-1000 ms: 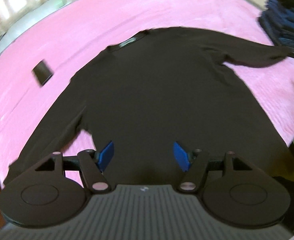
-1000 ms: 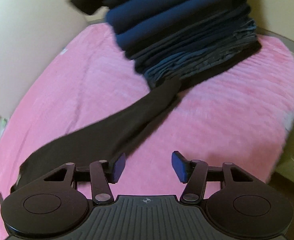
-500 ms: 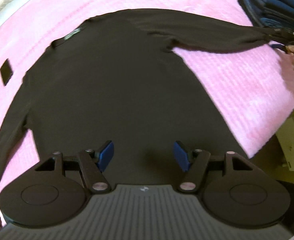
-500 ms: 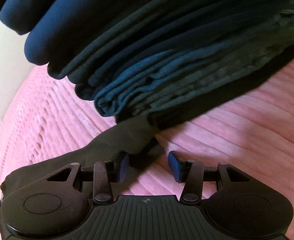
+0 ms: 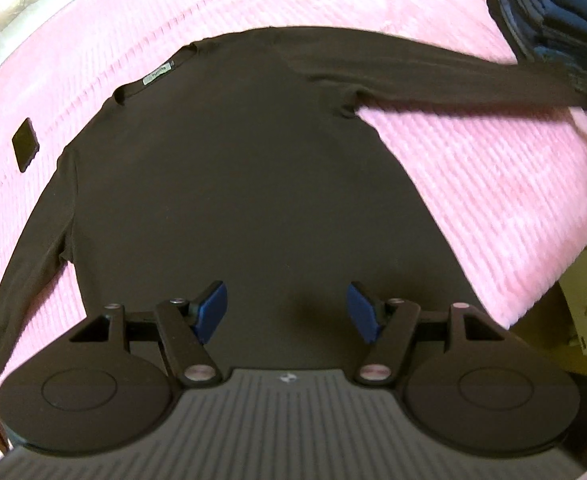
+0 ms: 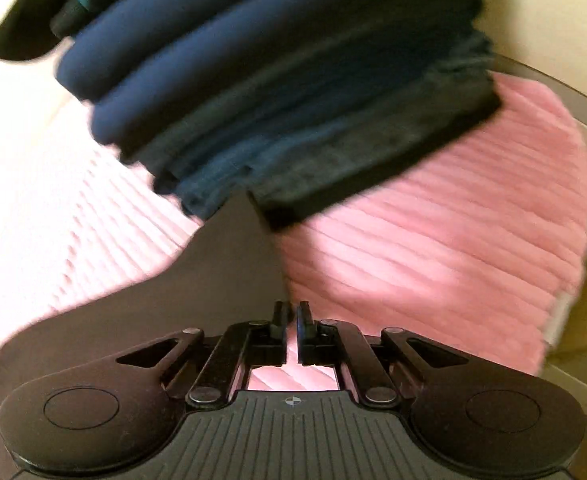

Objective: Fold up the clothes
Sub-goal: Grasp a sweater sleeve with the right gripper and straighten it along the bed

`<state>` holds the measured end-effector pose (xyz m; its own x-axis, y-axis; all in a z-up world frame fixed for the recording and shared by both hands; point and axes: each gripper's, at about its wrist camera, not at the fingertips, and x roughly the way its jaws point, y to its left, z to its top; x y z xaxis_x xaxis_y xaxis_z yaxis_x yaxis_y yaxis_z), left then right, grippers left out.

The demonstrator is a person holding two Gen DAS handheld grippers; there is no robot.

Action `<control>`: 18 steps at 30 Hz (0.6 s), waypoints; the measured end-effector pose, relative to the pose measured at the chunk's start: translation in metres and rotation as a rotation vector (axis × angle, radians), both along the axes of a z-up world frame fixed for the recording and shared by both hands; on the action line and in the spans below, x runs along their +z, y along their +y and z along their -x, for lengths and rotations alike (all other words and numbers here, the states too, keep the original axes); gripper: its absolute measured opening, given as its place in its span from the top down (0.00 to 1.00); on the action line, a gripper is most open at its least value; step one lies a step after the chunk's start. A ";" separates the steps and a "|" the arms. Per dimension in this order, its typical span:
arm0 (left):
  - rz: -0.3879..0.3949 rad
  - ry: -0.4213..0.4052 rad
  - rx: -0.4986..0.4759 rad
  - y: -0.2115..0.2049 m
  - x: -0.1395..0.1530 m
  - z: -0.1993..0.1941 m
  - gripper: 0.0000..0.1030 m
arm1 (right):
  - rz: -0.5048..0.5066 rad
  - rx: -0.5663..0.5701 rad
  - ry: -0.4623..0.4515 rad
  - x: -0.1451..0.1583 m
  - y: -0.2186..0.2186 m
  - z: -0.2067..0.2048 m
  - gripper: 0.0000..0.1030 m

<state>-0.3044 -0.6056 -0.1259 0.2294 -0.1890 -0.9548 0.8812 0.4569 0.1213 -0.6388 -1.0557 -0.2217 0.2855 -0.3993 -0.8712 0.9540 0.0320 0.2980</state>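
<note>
A dark brown long-sleeved shirt (image 5: 233, 180) lies flat, neck away from me, on the pink ribbed bed cover (image 5: 493, 200). My left gripper (image 5: 285, 312) hovers open over the shirt's hem, its blue pads apart with nothing between them. The shirt's right sleeve (image 5: 453, 88) stretches out towards the clothes pile, its far end blurred. In the right wrist view that sleeve (image 6: 221, 280) runs up from the lower left, and my right gripper (image 6: 291, 314) is shut on its edge near the cuff, fingers nearly touching.
A tall stack of folded dark blue and grey clothes (image 6: 273, 100) stands just beyond the sleeve end, also at the far right (image 5: 565, 8). A small black rectangle (image 5: 25, 144) lies left of the shirt. The bed's edge (image 5: 553, 280) drops off at the right.
The right gripper went from open around the cuff to shut on it and drew back from the stack. The left gripper shifted right along the hem early on, then held still.
</note>
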 end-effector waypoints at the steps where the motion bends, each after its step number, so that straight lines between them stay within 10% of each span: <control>1: 0.007 0.003 -0.001 -0.002 0.000 0.001 0.40 | -0.027 -0.008 0.002 -0.004 -0.003 -0.001 0.99; 5: 0.021 0.010 -0.023 -0.006 0.001 0.009 0.40 | -0.020 0.017 -0.042 -0.001 -0.010 -0.007 0.96; 9: 0.015 0.006 -0.005 -0.002 0.000 0.014 0.40 | -0.008 0.102 -0.070 0.010 -0.007 -0.033 0.22; 18: 0.044 -0.060 0.154 0.054 0.020 0.004 0.40 | -0.215 0.484 -0.099 0.012 0.077 -0.119 0.22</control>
